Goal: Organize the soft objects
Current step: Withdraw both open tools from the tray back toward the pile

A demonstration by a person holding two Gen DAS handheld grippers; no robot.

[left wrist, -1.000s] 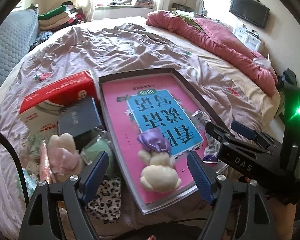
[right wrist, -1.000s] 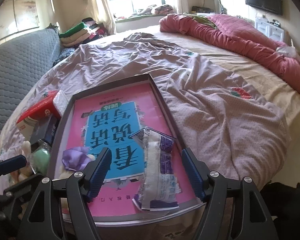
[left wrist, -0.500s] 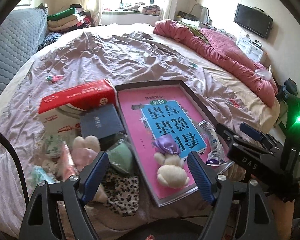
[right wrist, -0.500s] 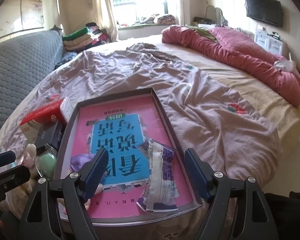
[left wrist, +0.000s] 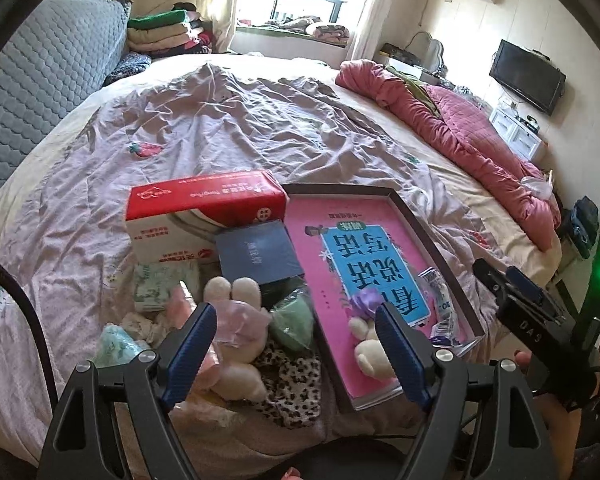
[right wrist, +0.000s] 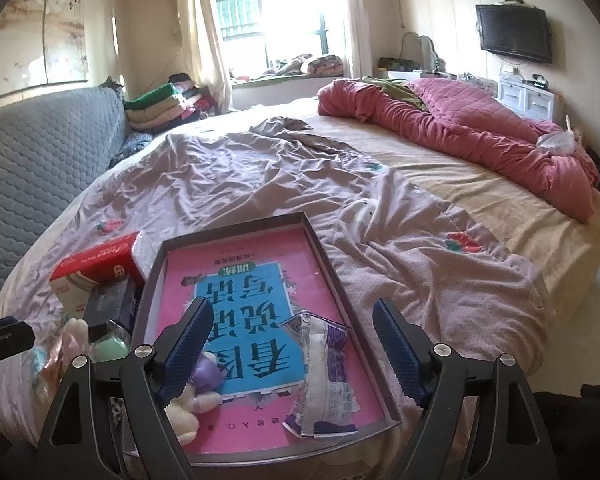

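Two soft things already lie in the tray: a small plush toy and a crinkly packet. The pink plush rabbit waits in the pile just left of it, light and squashy, best pinched at its body. Left gripper and right gripper both gape, holding nothing. Open bedsheet beyond, tray rim low

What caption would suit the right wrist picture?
Open right gripper hovering over a tray on a bed, with a crumpled packet and small plush toy inside.
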